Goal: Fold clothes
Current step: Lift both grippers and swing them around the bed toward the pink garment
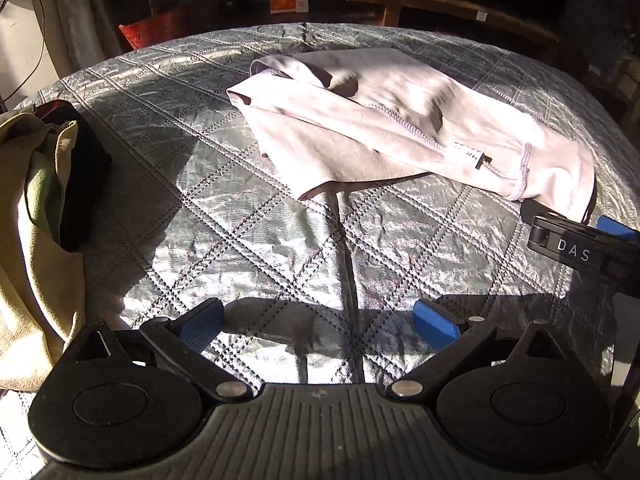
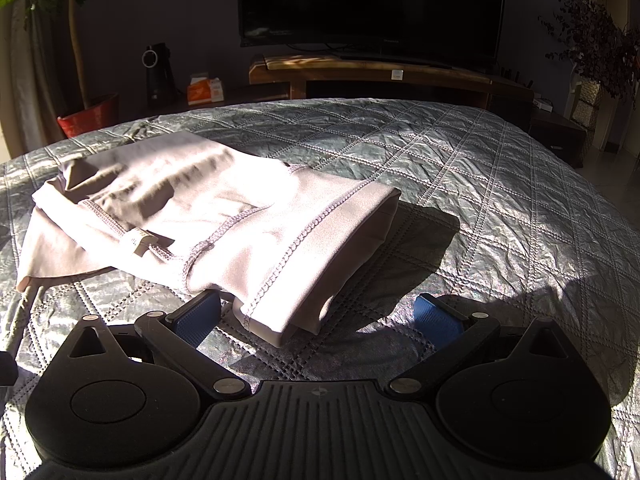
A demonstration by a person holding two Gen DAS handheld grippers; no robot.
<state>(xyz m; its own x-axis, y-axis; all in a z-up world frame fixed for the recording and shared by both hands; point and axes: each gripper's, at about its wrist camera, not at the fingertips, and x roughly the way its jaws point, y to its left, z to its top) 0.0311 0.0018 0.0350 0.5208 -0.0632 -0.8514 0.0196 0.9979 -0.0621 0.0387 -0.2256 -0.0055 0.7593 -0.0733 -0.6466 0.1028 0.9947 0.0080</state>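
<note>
Garment [image 2: 224,220], pale and loosely folded, lies on the quilt [image 2: 480,208]. Its near hem sits just ahead of my right gripper [image 2: 318,318], between the wide-spread blue pads [image 2: 198,320], which hold nothing. My left gripper [image 1: 318,322] hovers over bare quilt, jaws equally wide and empty, with the garment farther ahead and to its right. Left of it I see a heap of clothes [image 1: 36,208]. Beyond the bed stands a dark TV [image 2: 372,0].
</note>
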